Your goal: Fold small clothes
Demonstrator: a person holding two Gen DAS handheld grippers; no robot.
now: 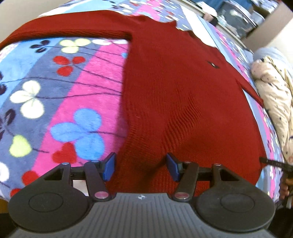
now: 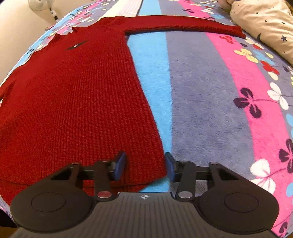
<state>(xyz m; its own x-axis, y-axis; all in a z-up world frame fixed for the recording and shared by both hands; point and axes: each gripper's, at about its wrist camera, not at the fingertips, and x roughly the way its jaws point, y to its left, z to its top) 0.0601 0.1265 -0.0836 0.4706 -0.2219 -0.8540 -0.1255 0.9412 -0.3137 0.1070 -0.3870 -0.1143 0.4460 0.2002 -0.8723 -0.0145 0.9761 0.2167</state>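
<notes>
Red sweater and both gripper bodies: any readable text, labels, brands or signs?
No readable words or numbers.
Red sweater: small dark chest emblem, too small to read.
Left gripper, right gripper: a round cross mark on each body, no text.

Fleece blanket (image 2: 210, 102) is covering the whole work surface: blue, grey and pink stripes with clover-flower print. Cream star-print bedding (image 2: 265, 23) is lying bunched at 1 o'clock in the right wrist view, at 3 o'clock in the left. Pale wall (image 2: 12, 36) is showing at 10 o'clock, a white fan (image 2: 41, 3) standing against it at 11. Blurred clutter (image 1: 243, 16) is sitting at 1 o'clock in the left view. Light is looking warm, indoor.
</notes>
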